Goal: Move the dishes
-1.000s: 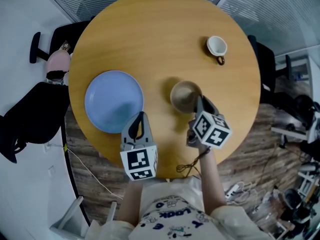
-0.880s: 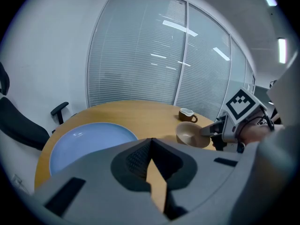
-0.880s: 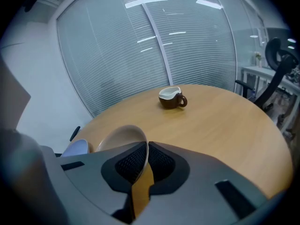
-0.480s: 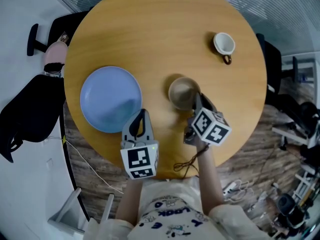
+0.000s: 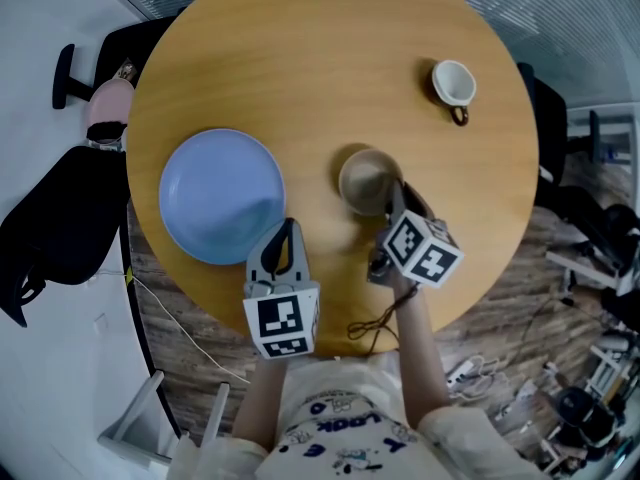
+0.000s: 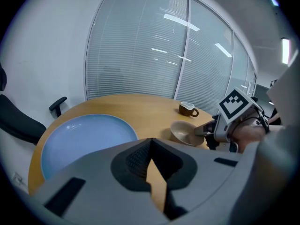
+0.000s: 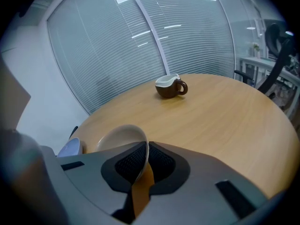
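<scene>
Tan bowl (image 5: 365, 180), just right of blue plate (image 5: 222, 196) on tabletop (image 5: 320, 68), is pinched at its near rim by right tongs (image 7: 142, 165), probably for lifting; left tongs (image 6: 150, 156) hang closed, empty, by the plate's near edge.

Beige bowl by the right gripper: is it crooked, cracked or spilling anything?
Nothing stands out. The beige bowl is empty and looks whole; the right gripper has its jaws shut on the rim. The blue plate and the brown cup sit upright on the table, nothing spilled.
</scene>
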A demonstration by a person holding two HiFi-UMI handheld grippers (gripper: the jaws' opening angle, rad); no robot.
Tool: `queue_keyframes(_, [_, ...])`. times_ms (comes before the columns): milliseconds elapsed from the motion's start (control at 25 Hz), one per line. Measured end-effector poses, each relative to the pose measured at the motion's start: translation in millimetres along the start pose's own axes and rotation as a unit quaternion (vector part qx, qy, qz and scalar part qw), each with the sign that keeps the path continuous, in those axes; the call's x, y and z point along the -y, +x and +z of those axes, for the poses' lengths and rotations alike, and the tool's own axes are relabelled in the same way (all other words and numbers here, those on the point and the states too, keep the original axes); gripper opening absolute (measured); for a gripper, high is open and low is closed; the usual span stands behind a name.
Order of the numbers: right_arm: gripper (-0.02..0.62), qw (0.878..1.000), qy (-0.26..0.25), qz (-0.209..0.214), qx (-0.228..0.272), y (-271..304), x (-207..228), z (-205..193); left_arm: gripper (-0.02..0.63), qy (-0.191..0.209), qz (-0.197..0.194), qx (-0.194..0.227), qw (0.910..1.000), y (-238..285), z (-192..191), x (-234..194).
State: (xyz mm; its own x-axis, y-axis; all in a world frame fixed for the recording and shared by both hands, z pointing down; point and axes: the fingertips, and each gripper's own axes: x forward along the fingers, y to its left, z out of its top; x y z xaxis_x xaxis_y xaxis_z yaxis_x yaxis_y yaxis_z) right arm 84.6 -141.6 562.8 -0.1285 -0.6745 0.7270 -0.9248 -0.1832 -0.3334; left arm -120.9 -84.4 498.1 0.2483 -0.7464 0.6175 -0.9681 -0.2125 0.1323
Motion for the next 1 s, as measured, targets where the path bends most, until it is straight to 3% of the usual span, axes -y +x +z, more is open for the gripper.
queue_keyframes(320, [0.020, 1.000, -0.013, 0.008, 0.009, 0.1, -3.4, 2.8, 0.000, 0.002, -0.004, 0.002, 1.0000, -4.0, -3.3, -1.4])
queue_keyframes(480, [0.110, 0.999, -0.020, 0.025, 0.027, -5.6, -7.9, 11.6, 0.000, 0.004, -0.008, 0.008, 0.9999, -6.4, -1.0, 0.3])
queue_keyframes(1000, [0.120, 0.996, 0.001, 0.010, 0.086, -68.1, 0.4, 22.5, 0.000, 0.029, -0.049, 0.047, 0.9973, -26.0, 21.2, 23.7])
